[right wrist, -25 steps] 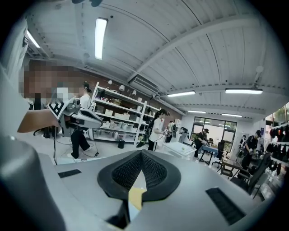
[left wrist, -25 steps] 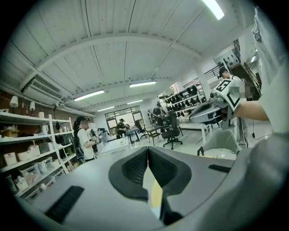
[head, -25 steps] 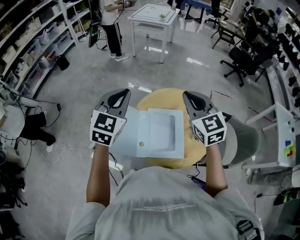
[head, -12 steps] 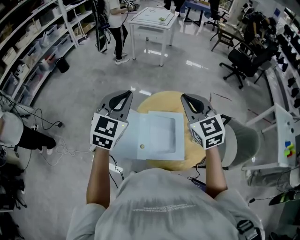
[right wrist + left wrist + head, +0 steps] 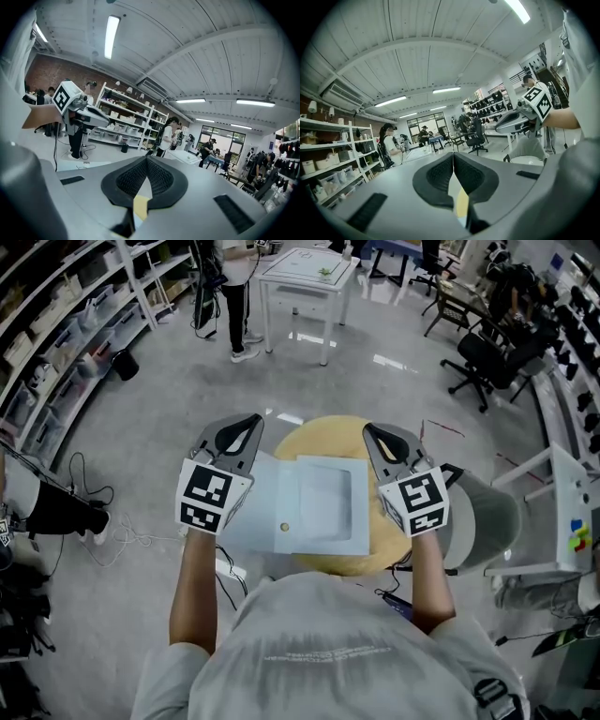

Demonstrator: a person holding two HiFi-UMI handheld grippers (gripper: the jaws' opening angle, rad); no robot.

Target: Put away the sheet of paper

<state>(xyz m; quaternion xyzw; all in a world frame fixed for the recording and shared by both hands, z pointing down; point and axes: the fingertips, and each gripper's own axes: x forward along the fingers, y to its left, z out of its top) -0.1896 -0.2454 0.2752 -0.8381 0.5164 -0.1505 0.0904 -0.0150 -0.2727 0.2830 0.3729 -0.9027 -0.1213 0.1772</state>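
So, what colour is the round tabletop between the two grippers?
Pale yellowish wood tone; the round tabletop shows best in the head view.

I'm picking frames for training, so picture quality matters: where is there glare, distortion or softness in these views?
Head view: evenly lit, sharp on the sheet of paper, bright lamp reflections on the glossy floor, lines bowed near the edges. Left gripper view: strong fisheye, black corners, a blown-out ceiling lamp, the foreground soft. Right gripper view: same fisheye and black corners, another glaring lamp.
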